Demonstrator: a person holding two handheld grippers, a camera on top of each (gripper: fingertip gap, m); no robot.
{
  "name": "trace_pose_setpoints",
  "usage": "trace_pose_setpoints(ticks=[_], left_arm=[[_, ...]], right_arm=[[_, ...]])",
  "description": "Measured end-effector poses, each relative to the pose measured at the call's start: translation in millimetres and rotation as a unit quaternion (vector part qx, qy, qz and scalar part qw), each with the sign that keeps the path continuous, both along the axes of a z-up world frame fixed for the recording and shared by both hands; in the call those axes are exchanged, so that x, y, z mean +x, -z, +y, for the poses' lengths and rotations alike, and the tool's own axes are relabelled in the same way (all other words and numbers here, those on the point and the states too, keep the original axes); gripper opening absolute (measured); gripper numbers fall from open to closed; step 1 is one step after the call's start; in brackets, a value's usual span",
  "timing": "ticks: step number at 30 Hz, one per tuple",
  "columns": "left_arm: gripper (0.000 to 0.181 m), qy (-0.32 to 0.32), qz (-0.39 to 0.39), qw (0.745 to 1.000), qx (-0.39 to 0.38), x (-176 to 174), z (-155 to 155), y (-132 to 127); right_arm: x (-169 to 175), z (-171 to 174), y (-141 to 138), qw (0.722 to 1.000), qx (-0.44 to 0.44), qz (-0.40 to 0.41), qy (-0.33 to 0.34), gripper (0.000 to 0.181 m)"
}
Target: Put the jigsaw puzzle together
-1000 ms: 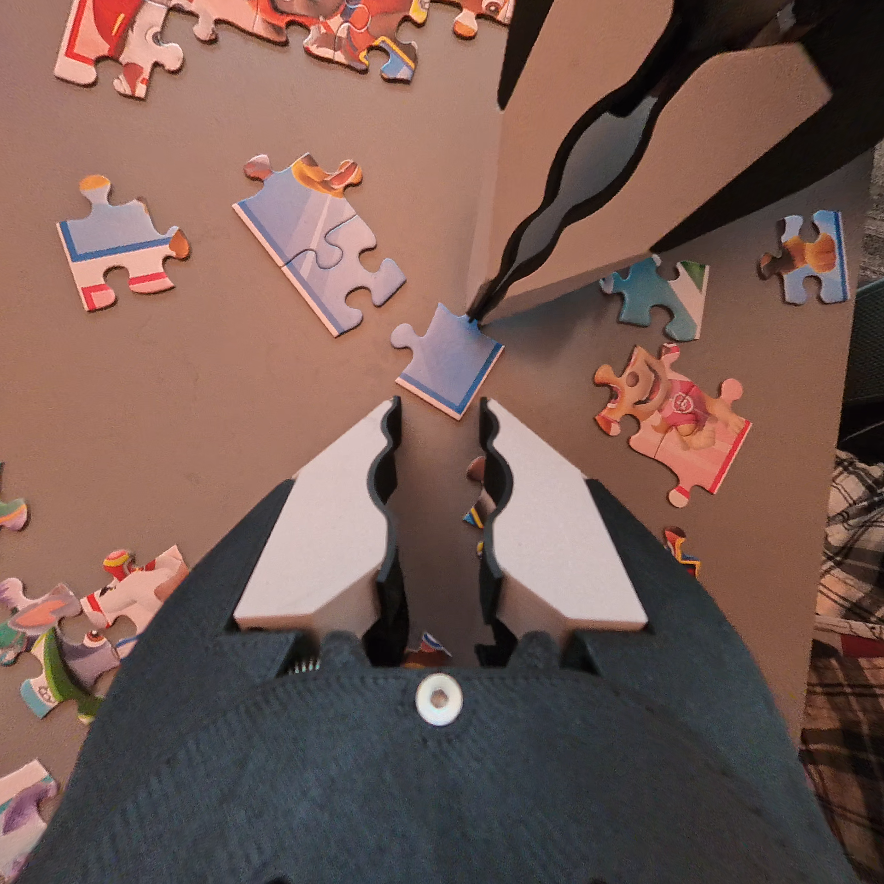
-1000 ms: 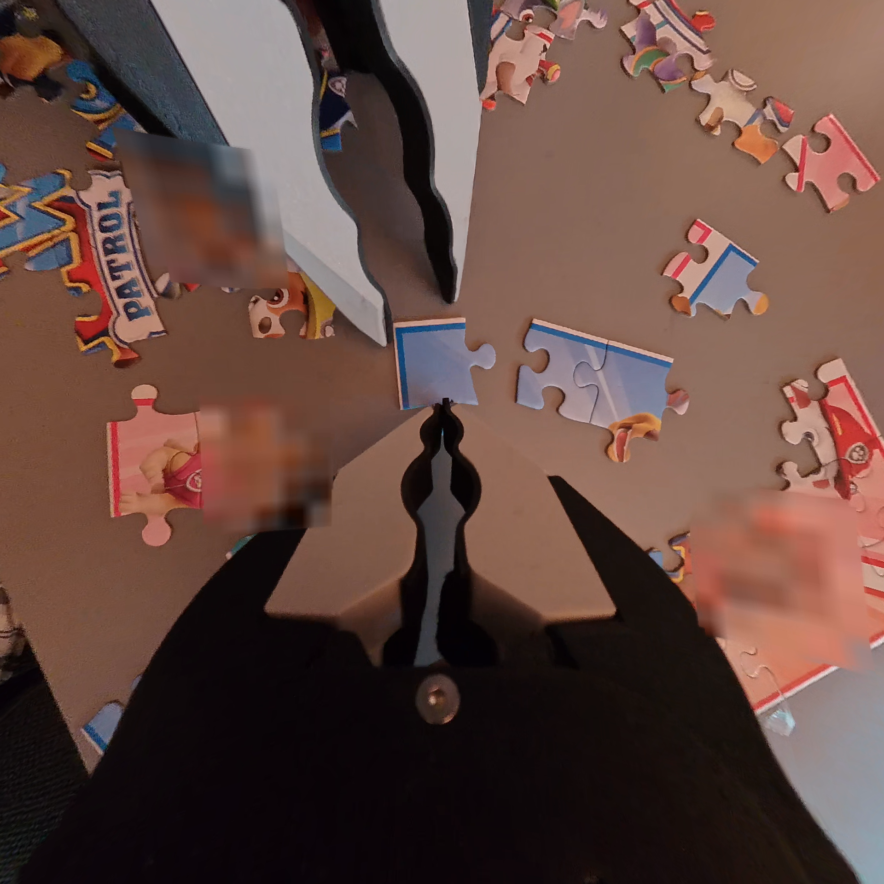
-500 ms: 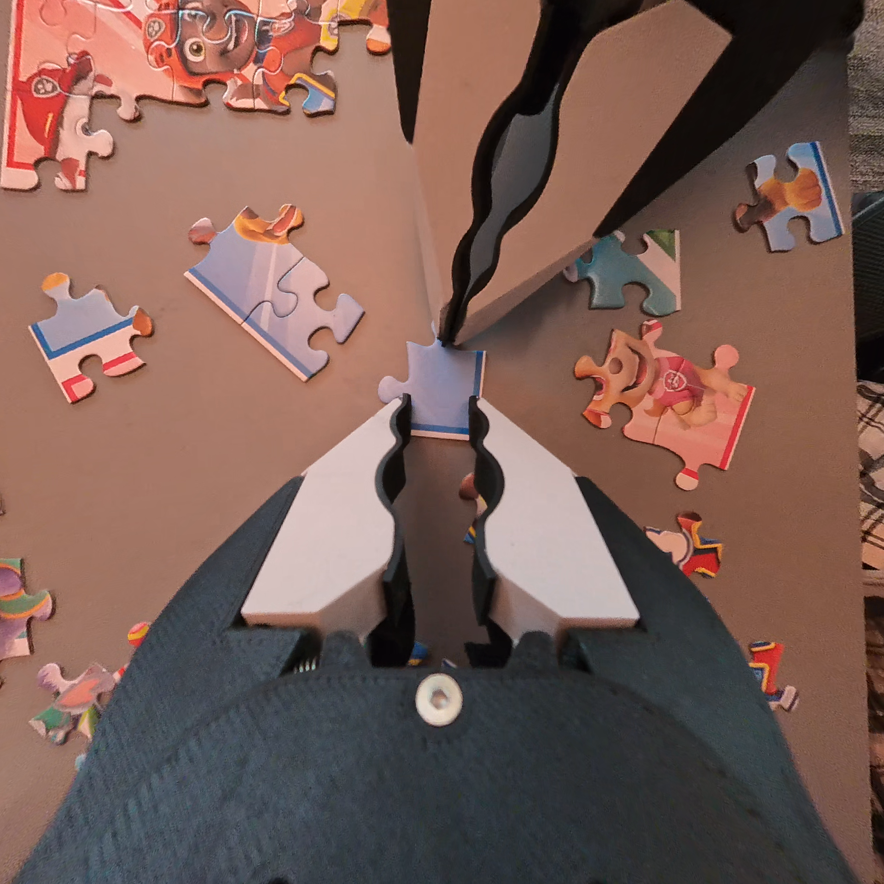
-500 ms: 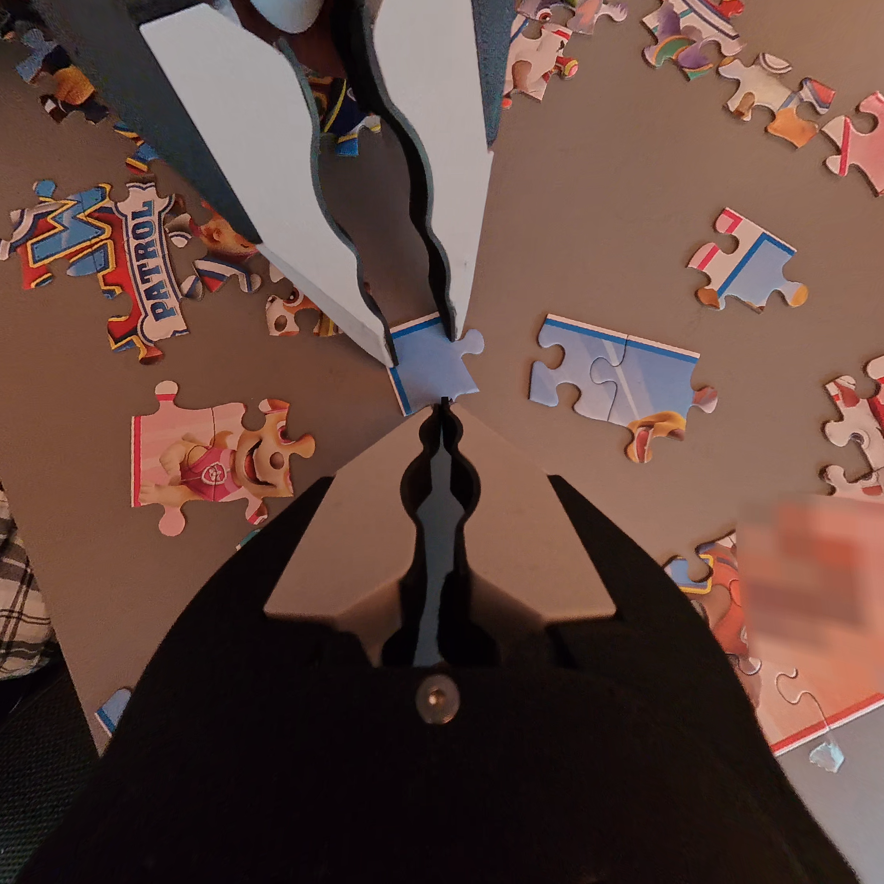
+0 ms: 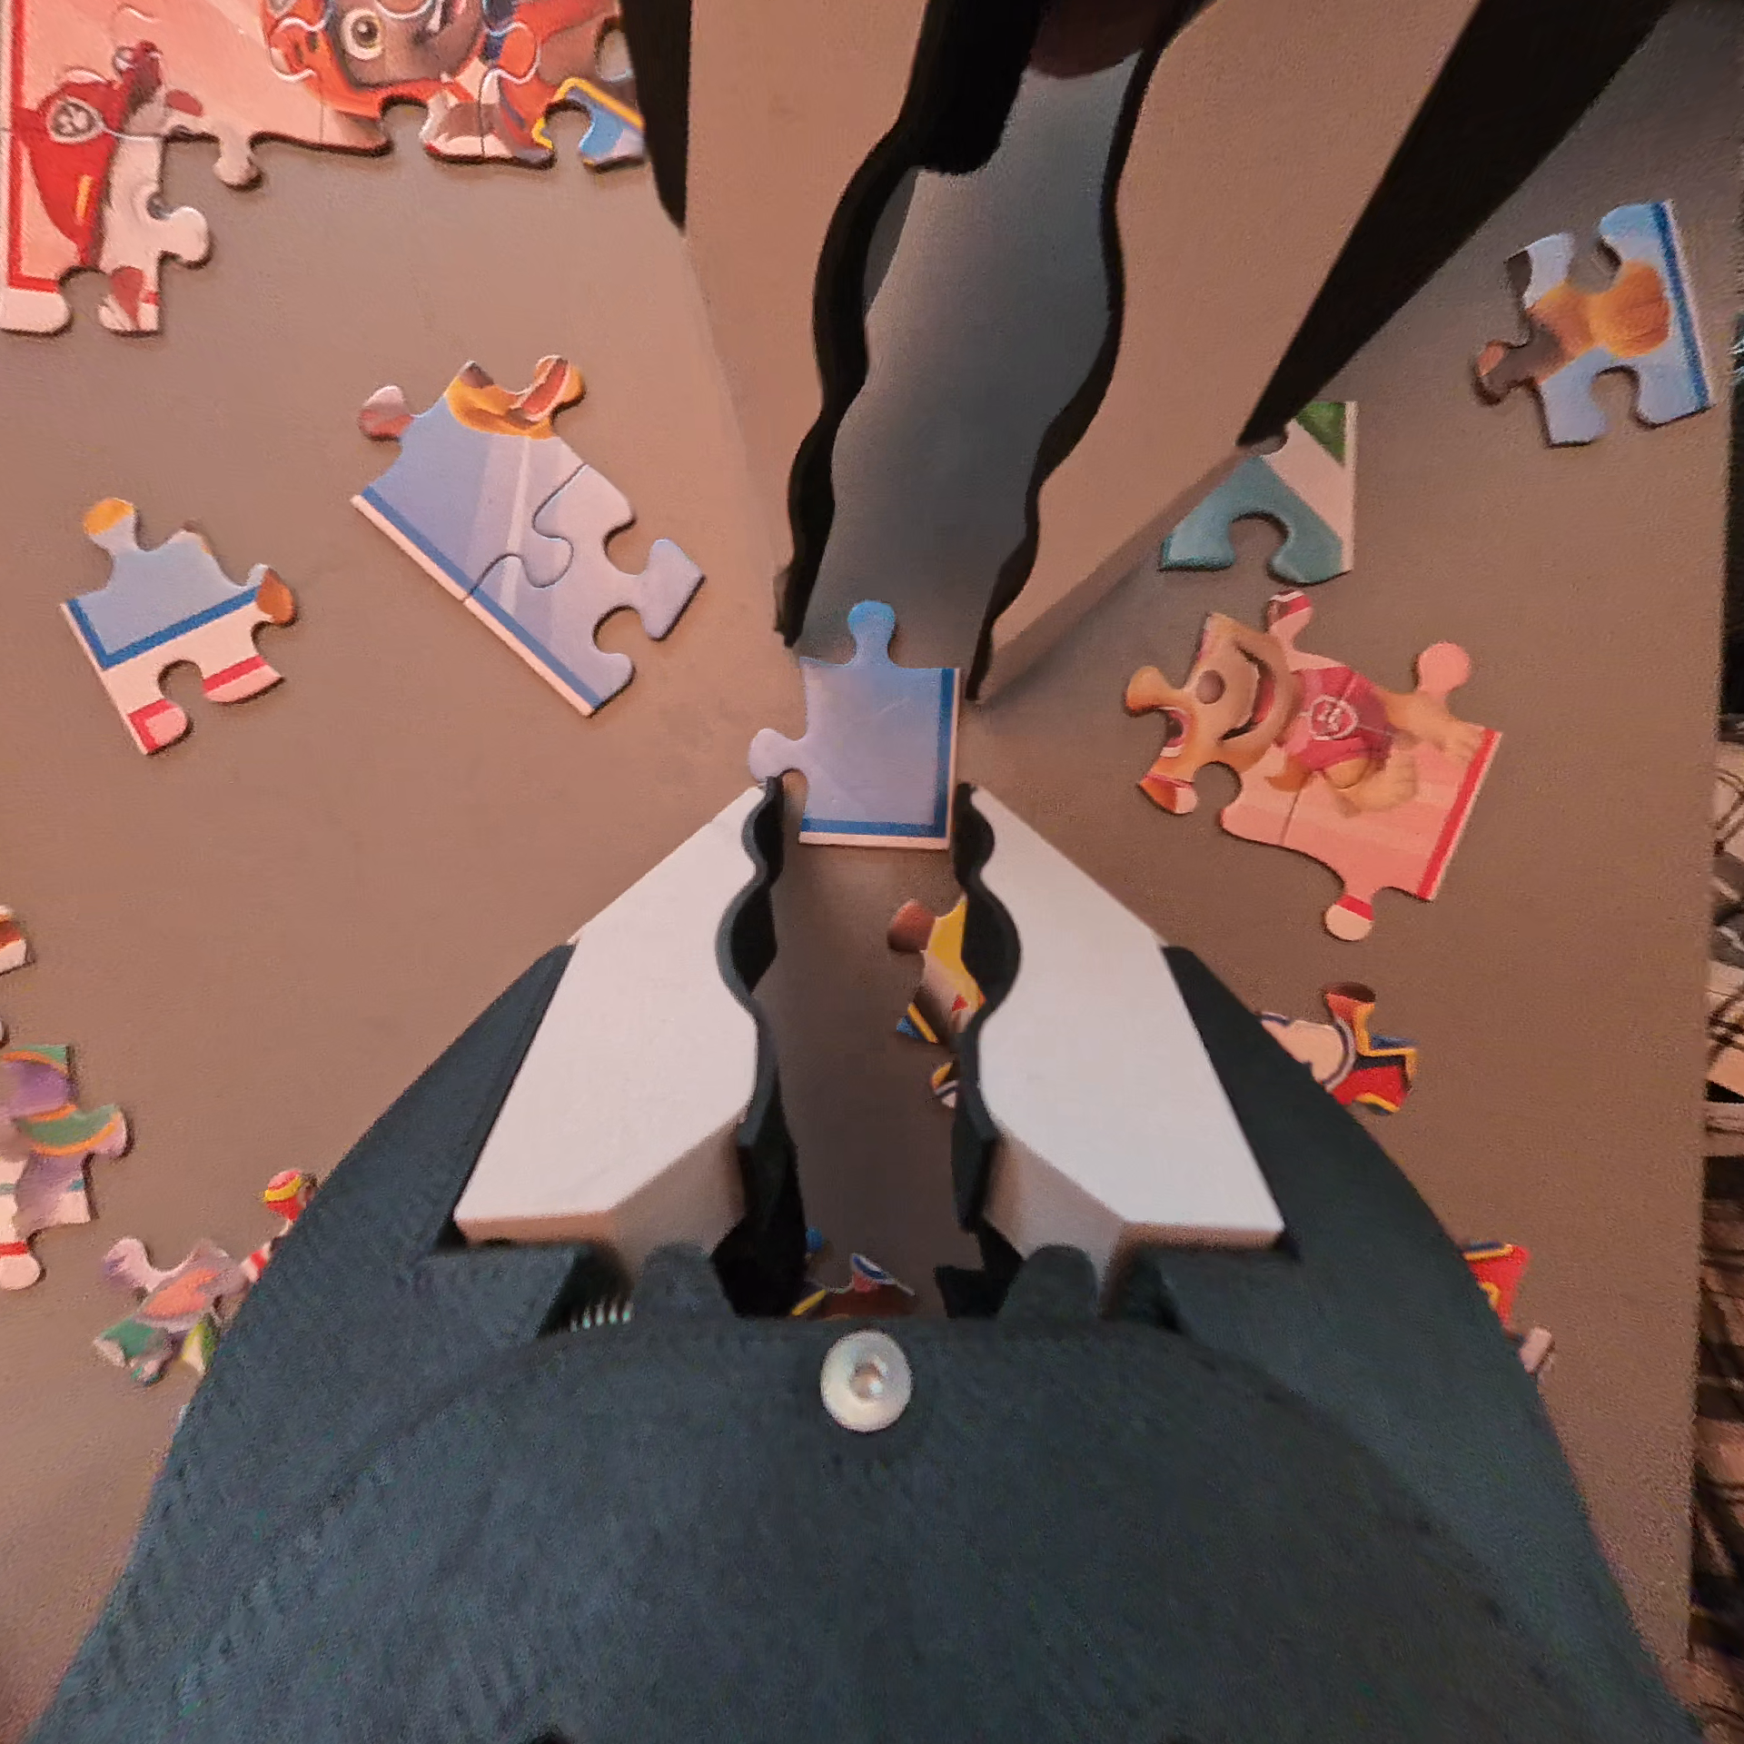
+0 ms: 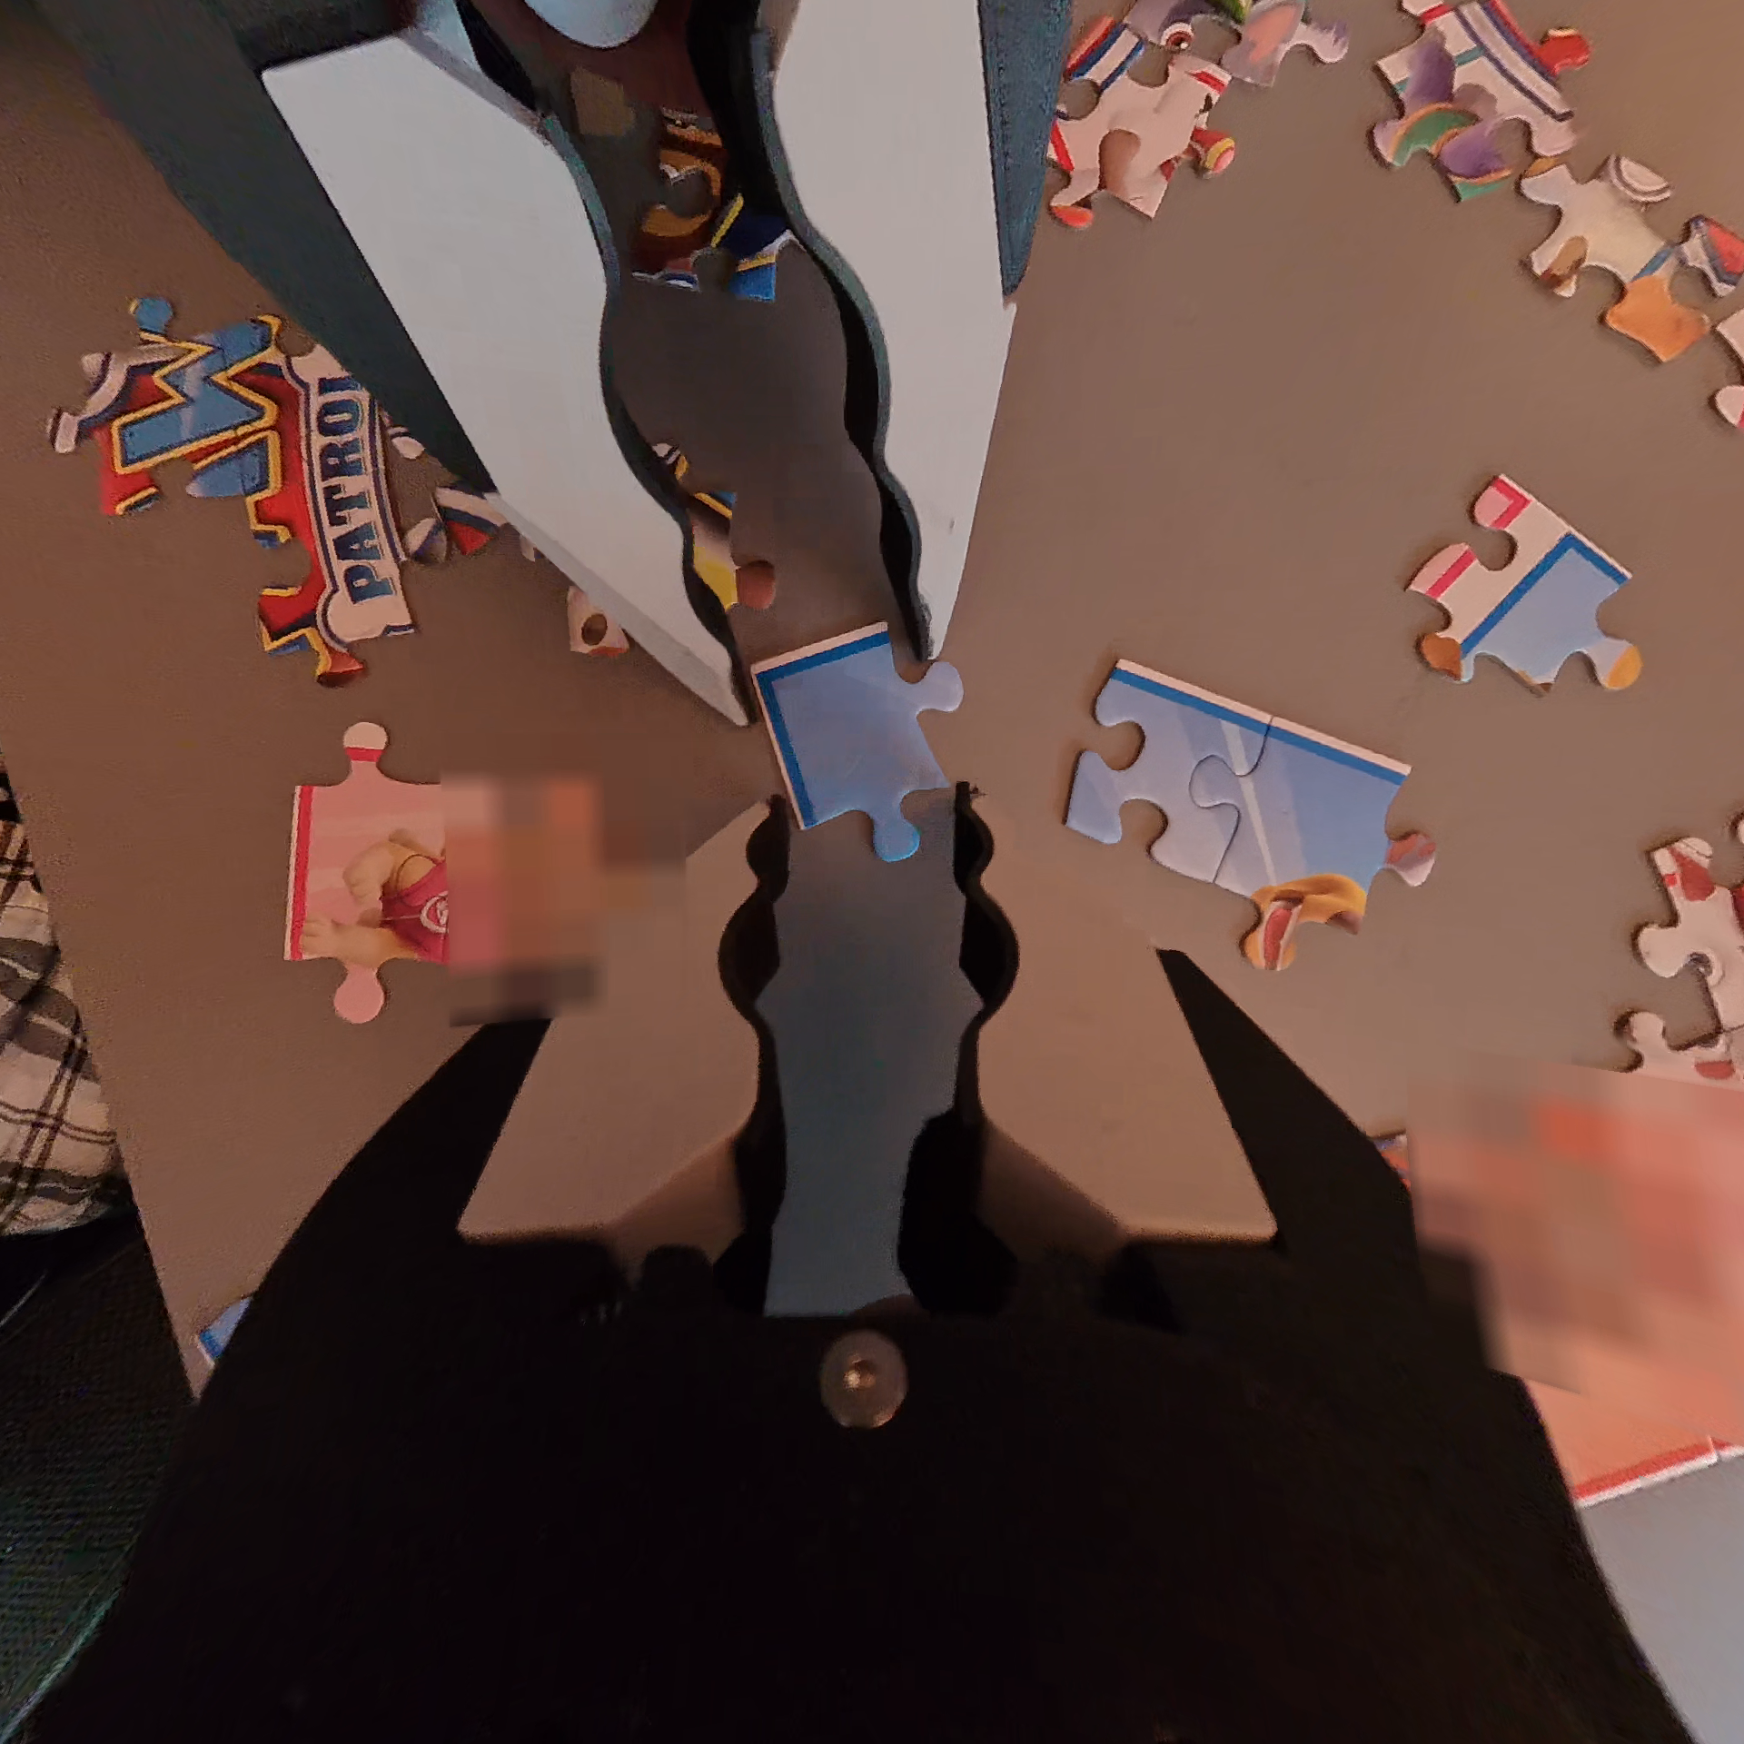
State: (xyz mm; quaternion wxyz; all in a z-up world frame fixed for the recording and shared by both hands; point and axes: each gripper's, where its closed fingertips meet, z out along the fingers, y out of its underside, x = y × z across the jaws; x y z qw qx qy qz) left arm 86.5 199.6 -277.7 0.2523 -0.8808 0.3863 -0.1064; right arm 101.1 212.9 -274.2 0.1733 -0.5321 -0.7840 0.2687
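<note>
Where the right wrist shows lettered pieces (image 6: 283,472), the left cannot.

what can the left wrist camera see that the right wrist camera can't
Only the left wrist view shows the teal piece and the assembled red corner. Only the right wrist view shows the lettered logo piece and plaid cloth. Both show the blue corner piece lying between the open left gripper and open right gripper, plus the joined blue pair.
</note>
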Motion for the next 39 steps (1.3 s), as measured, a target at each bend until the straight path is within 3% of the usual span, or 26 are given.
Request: trace_pose_setpoints(ticks=[6,9,11,14,16,17,24,32,35,38,39], left_arm=[[0.027,0.001,-0.003,0.999,0.032,8.2,-2.3,-0.3],[0.027,0.003,0.004,0.999,0.045,8.4,-2.5,-0.8],[0.013,0.017,0.01,0.999,0.051,13.7,-5.7,-1.1],[0.009,0.021,0.028,0.997,0.061,15.6,-6.8,-1.0],[0.01,0.021,0.025,0.998,0.056,15.1,-9.0,-1.3],[0.011,0.019,0.017,0.998,0.05,14.7,-10.8,-1.9],[0.03,-0.016,0.012,0.999,0.048,-1.8,-4.5,-8.4],[0.023,-0.018,0.005,0.999,0.047,-15.0,37.4,-28.7],[0.027,-0.008,0.048,0.998,0.028,-17.8,50.7,-21.7],[0.027,-0.001,0.025,0.999,0.029,-3.3,48.4,-31.5],[0.028,0.002,0.024,0.999,0.029,0.3,43.7,-32.8]], right_arm=[[-3.0,0.1,2.5,1.0,-0.006,-0.005,-0.027,0.04],[-1.8,-2.4,2.4,0.999,-0.006,-0.007,-0.037,0.032],[-1.9,-2.6,2.4,0.999,-0.003,-0.005,-0.036,0.031],[-1.3,-2.9,1.9,0.999,0.01,-0.002,-0.04,0.031],[-0.1,-5.4,1.6,0.999,0.021,0.002,-0.048,0.004],[-0.5,-5.6,1.8,0.998,0.03,0.008,-0.047,0.0],[5.9,-3.0,2.2,0.999,0.043,0.004,-0.033,0.0],[26.9,5.6,3.0,0.997,0.053,-0.047,0.022,0.0],[38.2,13.9,3.3,0.995,0.057,-0.067,0.054,0.0],[50.7,18.5,2.2,0.992,0.055,-0.078,0.081,0.001],[55.4,22.7,-1.6,0.99,0.066,-0.076,0.096,0.012]])
